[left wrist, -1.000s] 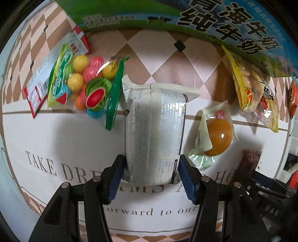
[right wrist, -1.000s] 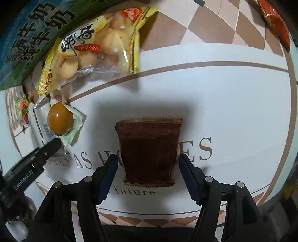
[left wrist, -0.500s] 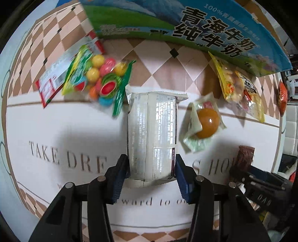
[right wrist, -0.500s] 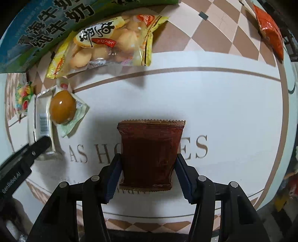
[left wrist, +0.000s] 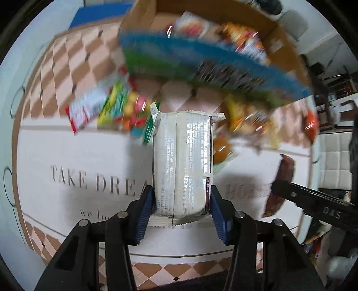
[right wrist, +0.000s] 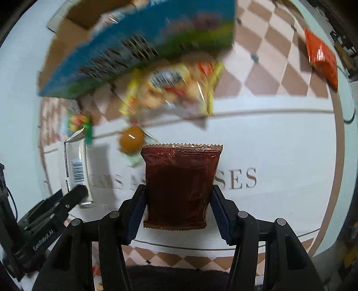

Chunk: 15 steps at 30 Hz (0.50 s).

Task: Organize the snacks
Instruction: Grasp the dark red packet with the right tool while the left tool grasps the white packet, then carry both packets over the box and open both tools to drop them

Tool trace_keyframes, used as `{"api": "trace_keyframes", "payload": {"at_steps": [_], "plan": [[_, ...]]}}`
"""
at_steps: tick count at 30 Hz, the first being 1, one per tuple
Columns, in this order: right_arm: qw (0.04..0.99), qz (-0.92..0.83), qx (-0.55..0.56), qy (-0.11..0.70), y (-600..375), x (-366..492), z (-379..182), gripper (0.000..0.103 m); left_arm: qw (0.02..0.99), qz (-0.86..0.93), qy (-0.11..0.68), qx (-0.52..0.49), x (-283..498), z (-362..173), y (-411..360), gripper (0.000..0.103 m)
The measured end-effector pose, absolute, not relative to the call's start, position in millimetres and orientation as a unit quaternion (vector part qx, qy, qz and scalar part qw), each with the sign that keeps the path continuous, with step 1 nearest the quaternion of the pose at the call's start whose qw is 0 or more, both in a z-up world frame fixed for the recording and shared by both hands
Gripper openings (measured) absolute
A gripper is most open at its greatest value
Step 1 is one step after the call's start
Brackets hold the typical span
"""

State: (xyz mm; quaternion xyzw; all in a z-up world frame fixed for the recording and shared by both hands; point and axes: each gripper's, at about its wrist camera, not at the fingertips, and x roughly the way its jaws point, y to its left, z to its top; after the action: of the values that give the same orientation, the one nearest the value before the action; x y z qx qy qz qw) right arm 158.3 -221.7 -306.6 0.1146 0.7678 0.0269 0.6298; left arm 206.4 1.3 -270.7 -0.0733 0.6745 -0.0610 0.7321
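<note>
1. the left gripper pinches a pale white snack pack by its near end, one blue pad on each long side; the jaws had been closing on it a moment ago.
2. in the left view the white pack stands at the centre and runs toward 12 o'clock, held above the tablecloth, its shadow on the cloth to the left.
3. the right gripper pinches a dark brown packet across its lower half; these jaws too had just been closing on it.
4. in the right view the brown packet sits at the centre, its crimped top edge toward 12 o'clock, clear of the cloth.
5. at 12 o'clock in the left view is an open cardboard box with a blue and green front, blurred, with packets inside.
6. loose snacks lie on the cloth: a candy bag at 10 o'clock in the left view, and in the right view a yellow bag at 12 o'clock, a round orange sweet at 10 o'clock and an orange packet at 2 o'clock.
7. each gripper shows at the other view's edge: the right one at 4 o'clock in the left view, the left one at 8 o'clock in the right view.
</note>
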Motion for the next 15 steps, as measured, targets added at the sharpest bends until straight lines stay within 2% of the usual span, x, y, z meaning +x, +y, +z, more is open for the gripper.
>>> {"api": "trace_keyframes", "payload": {"at_steps": [8,11,15], "plan": [[0.708,0.067,0.152,0.687,-212,232,-215,0.060,0.793,-0.096,0.596,-0.086,268,-193,8,0.046],[0.732,0.066,0.153,0.661,-202,270,-204,0.060,0.810,-0.094,0.574,-0.075,309,-176,8,0.046],[0.759,0.048,0.148,0.633,-203,316,-199,0.060,0.813,-0.080,0.574,-0.062,361,-180,10,0.046]]}}
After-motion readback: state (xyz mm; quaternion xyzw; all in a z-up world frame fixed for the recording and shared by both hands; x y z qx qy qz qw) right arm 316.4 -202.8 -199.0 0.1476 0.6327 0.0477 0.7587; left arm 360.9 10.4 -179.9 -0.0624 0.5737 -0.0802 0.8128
